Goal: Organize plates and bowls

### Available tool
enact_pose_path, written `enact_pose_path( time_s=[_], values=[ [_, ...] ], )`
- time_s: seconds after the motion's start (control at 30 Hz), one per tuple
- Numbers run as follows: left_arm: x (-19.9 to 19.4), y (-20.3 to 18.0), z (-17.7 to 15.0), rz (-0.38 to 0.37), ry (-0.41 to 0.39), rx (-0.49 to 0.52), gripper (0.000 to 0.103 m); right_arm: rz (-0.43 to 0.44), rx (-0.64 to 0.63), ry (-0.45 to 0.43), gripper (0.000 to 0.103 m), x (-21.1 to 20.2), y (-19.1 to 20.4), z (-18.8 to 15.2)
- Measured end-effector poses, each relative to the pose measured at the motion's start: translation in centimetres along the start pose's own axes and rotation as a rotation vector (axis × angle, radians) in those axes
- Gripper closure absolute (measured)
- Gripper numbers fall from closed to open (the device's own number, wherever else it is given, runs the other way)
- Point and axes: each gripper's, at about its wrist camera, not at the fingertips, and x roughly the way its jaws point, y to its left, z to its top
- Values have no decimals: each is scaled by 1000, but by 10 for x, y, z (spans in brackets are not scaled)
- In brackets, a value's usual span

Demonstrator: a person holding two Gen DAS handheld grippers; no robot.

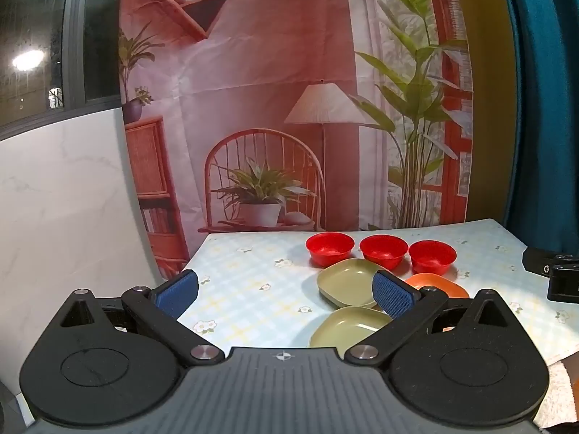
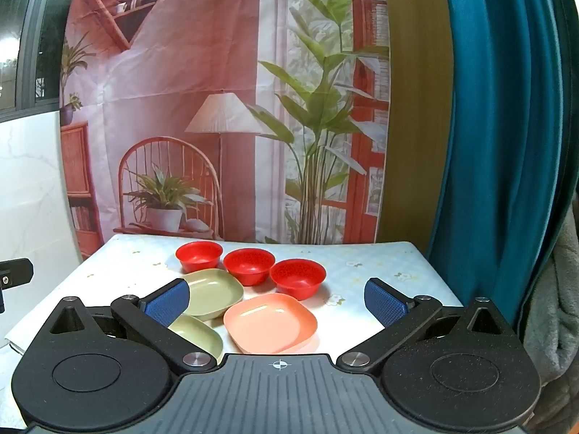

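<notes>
Three red bowls stand in a row at the back of the table: left [image 1: 329, 249] [image 2: 199, 256], middle [image 1: 383, 250] [image 2: 249, 265], right [image 1: 432, 256] [image 2: 297, 277]. In front of them lie a green plate [image 1: 347, 281] [image 2: 213, 291], a second green plate [image 1: 347, 326] [image 2: 197, 334] nearer me, and an orange-pink plate [image 1: 439, 285] [image 2: 270, 321]. My left gripper [image 1: 286, 291] hangs open above the table's near left part, nothing between its pads. Over the near edge my right gripper [image 2: 277, 302] is open too, the orange-pink plate showing between its fingers, untouched.
The table [image 1: 246, 282] has a pale floral cloth. A printed backdrop [image 1: 289, 108] hangs behind it, a teal curtain [image 2: 499, 144] to the right, a white marble wall [image 1: 54, 199] to the left. The right gripper's black body [image 1: 553, 271] shows at the left view's right edge.
</notes>
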Motion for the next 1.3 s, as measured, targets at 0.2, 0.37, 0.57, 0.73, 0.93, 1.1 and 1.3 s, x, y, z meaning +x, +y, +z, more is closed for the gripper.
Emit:
enact_pose_path(
  time_s=[0.2, 0.37, 0.57, 0.73, 0.93, 1.1, 1.3],
  values=[
    [-1, 0, 0, 1, 0, -1, 0, 0, 1, 2, 0, 0, 0, 1],
    [-1, 2, 0, 2, 4, -5, 0, 0, 2, 2, 0, 0, 0, 1],
    [-1, 2, 0, 2, 4, -5, 0, 0, 2, 3, 0, 0, 0, 1],
    [0, 2, 0, 2, 6, -6, 0, 0, 2, 3, 0, 0, 0, 1],
    [1, 2, 0, 2, 13, -7, 0, 0, 3, 3, 0, 0, 0, 1],
    [1, 2, 0, 2, 13, -7, 0, 0, 2, 3, 0, 0, 0, 2],
    [1, 1, 0, 2, 14, -7, 0, 0, 3, 3, 0, 0, 1, 2]
  ],
)
